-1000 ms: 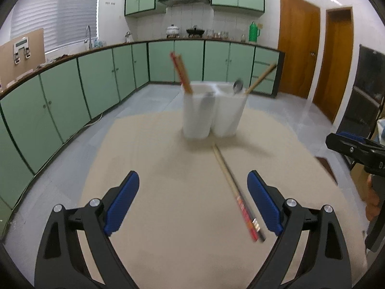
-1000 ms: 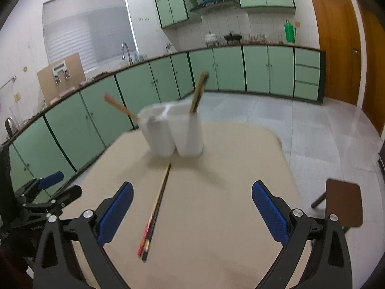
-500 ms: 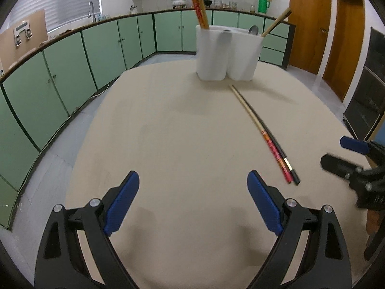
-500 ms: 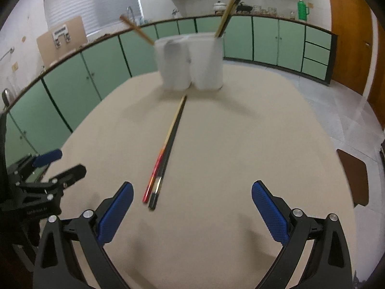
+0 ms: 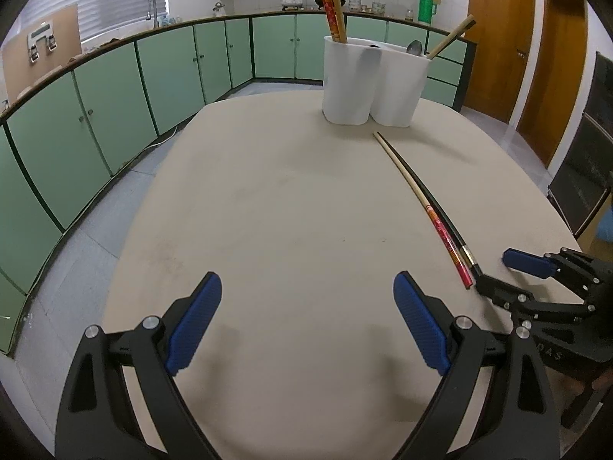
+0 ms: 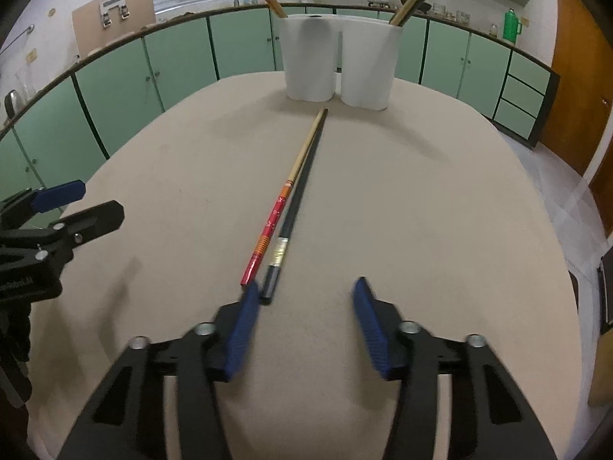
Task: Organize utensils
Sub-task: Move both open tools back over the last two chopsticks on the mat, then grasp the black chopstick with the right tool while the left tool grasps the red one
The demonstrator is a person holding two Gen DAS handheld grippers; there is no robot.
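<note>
- Low over the table (image 6: 440, 199), the right gripper (image 6: 304, 293) has its jaws parted, gripping nothing; its left fingertip (image 6: 251, 293) is just beside the near ends of the red chopstick (image 6: 274, 216) and black chopstick (image 6: 297, 195).
- Both chopsticks lie side by side, pointing toward the white holder (image 6: 339, 65).
- Well apart, the left gripper (image 5: 306, 295) hovers wide open and empty.

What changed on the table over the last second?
The right gripper came down and forward to the near ends of the two chopsticks, narrowing but not yet closed on them. The left gripper lowered, still wide open. Chopsticks and the white holder stayed put.
</note>
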